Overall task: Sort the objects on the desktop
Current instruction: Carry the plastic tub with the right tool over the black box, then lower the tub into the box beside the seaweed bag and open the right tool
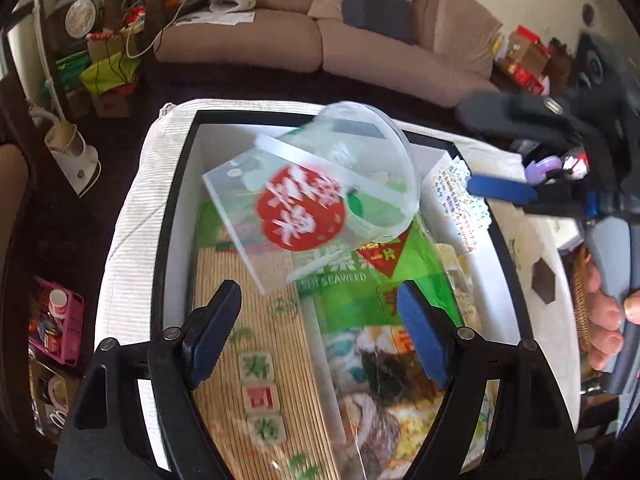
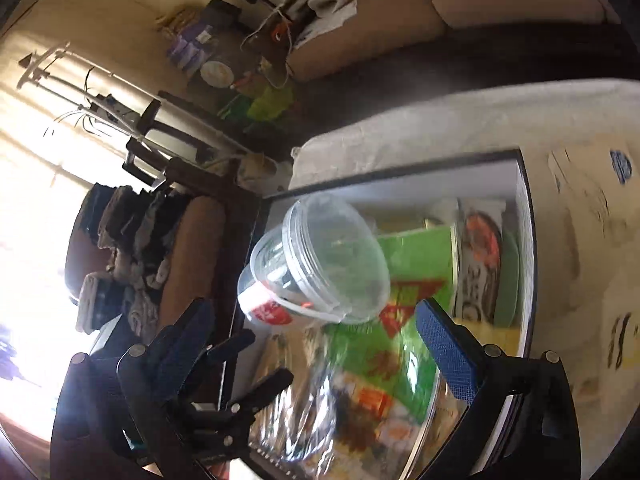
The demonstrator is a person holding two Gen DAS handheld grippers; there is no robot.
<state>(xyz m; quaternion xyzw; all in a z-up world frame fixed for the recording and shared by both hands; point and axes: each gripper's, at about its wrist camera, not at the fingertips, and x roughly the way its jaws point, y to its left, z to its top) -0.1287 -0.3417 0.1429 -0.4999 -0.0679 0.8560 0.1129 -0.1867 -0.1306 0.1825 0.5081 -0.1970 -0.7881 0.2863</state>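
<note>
A clear plastic tub (image 1: pixel 320 196) with a red label is tipped on its side and blurred over the black-rimmed white box (image 1: pixel 175 200); I cannot tell if it rests on anything. In the right wrist view the tub (image 2: pixel 320 264) sits just beyond my right gripper (image 2: pixel 316 346), which is open and apart from it. My left gripper (image 1: pixel 318 324) is open over the green seaweed pack (image 1: pixel 360 292) and bamboo mat (image 1: pixel 224 360), with nothing held. The right gripper (image 1: pixel 468 148) reaches in from the right, held by a hand (image 1: pixel 608 320).
The box also holds a sticker sheet (image 1: pixel 460 200) and mahjong tiles (image 1: pixel 260 396) on the mat. It rests on a white cloth-covered table (image 1: pixel 132 220). A beige sofa (image 1: pixel 320 36) stands behind, and a pink basket (image 1: pixel 56 328) is on the floor at left.
</note>
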